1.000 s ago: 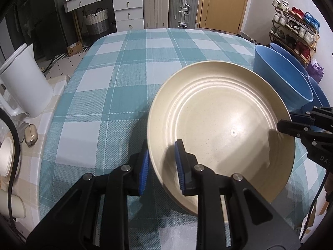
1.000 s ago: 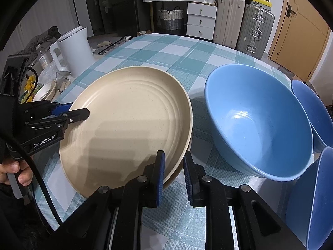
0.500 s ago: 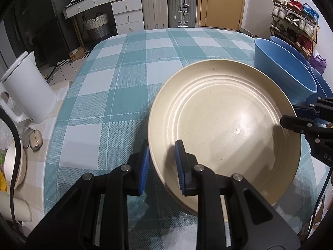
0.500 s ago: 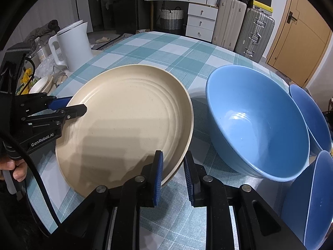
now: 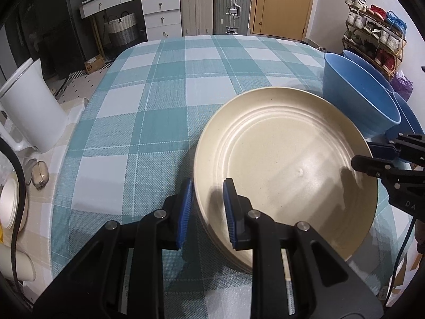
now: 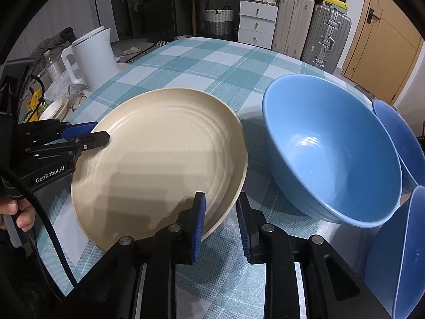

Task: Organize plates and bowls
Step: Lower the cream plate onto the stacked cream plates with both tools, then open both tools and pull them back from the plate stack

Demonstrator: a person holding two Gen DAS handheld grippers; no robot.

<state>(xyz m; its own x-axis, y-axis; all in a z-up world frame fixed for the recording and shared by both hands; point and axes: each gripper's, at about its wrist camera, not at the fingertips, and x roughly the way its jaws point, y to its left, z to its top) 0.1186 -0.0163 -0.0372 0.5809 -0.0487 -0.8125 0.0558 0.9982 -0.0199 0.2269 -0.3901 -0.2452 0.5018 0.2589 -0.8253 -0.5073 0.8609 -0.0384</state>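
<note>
A stack of cream plates [image 5: 287, 159] lies on the checked tablecloth; it also shows in the right wrist view [image 6: 159, 164]. My left gripper [image 5: 207, 207] is open, its jaws standing either side of the stack's near rim with a gap. My right gripper [image 6: 220, 220] is open too, straddling the rim on the opposite side. A large blue bowl [image 6: 332, 156] stands right of the plates, with further blue bowls [image 6: 398, 138] behind and beside it.
A white kettle [image 5: 29, 111] stands at the table's left edge, also in the right wrist view [image 6: 93, 55]. Small cream dishes [image 5: 10, 204] and a cable lie near it. Checked tablecloth [image 5: 186, 79] stretches beyond the plates. Suitcases and drawers stand behind.
Both grippers have opened wider around the plate rim. The plate stack has settled lower onto the table, and both grippers have drawn back slightly.
</note>
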